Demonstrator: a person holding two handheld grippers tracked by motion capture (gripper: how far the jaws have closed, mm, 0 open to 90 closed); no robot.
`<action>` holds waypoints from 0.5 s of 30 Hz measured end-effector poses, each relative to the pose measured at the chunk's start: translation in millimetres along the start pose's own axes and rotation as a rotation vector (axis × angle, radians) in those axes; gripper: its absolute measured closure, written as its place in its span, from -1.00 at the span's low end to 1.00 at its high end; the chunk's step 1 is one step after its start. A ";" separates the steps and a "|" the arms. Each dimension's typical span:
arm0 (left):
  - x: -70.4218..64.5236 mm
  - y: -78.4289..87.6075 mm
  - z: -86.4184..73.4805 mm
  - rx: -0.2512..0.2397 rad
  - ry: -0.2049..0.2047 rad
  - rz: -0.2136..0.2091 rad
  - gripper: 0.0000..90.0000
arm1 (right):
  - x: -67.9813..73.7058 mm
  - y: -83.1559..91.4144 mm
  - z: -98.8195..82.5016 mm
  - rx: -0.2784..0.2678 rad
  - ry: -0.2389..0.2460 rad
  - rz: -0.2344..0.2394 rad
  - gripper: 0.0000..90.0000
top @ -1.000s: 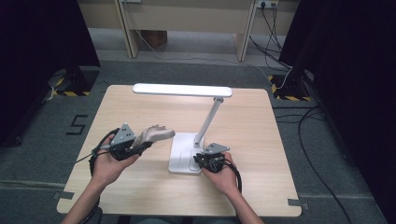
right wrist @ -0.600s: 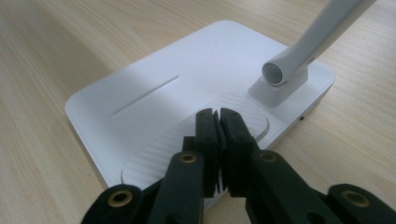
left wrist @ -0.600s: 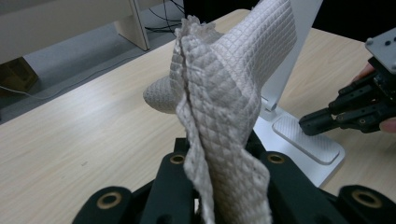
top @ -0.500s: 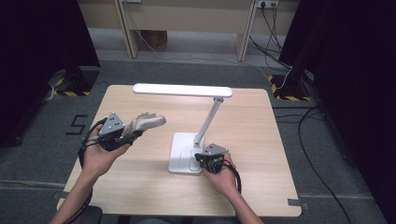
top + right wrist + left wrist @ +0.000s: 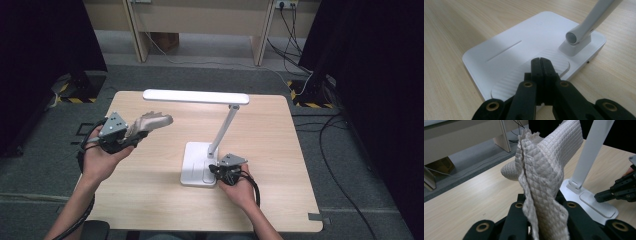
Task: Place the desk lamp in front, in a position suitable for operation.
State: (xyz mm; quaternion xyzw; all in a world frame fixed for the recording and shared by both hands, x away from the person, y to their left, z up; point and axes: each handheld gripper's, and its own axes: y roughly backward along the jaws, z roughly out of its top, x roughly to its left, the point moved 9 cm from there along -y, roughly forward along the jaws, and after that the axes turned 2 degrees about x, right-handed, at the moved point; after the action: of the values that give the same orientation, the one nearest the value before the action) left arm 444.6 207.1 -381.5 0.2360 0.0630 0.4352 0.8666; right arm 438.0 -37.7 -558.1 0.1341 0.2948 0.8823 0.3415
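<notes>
Left tool [image 5: 131,136]: I hold it raised over the left part of the wooden surface [image 5: 280,165], clenched on a quilted beige cloth [image 5: 150,121]; in the left gripper view the cloth [image 5: 544,182] rises from between the black jaws and flops forward toward the lamp.

Cloth: clear of the surface, its free end pointing toward the lamp's arm, well apart from the base.

Right tool [image 5: 216,170]: my right hand [image 5: 240,187] keeps it low at the near right corner of the lamp base [image 5: 195,162]; the jaws have just been closing and now meet with nothing between them. In the right gripper view the joined tips [image 5: 540,62] sit on the ribbed oval pad [image 5: 524,77] of the base.

Lamp: white desk lamp near the middle of the surface, flat rectangular base, slanted arm [image 5: 223,129] rising from its far right corner to a long bar head [image 5: 196,96] that glows bright.

Hinge: the arm's round foot [image 5: 576,37] sits in a small block just beyond the pad.

Surroundings: grey carpet and loose cables [image 5: 345,165] around the surface.
</notes>
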 end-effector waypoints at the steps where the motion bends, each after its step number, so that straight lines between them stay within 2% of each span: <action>1: 1.2 0.6 2.4 -0.003 -0.003 0.003 0.79 | 0.0 0.0 0.0 0.000 0.001 0.000 1.00; 5: 7.7 3.4 12.1 -0.016 -0.017 0.023 0.79 | 0.0 0.0 -0.2 -0.002 0.003 -0.001 1.00; 6: 8.5 4.3 13.3 -0.013 -0.005 0.029 0.80 | 0.0 -0.1 -0.1 -0.003 0.004 -0.001 1.00; 15: 22.8 9.1 27.7 -0.019 -0.003 0.072 0.79 | 0.3 0.0 -0.3 -0.004 0.007 -0.004 1.00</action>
State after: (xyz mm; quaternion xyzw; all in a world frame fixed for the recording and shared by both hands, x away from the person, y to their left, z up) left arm 460.8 219.8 -350.7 0.2304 0.0492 0.4664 0.8526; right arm 437.6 -37.6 -558.3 0.1297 0.2944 0.8827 0.3426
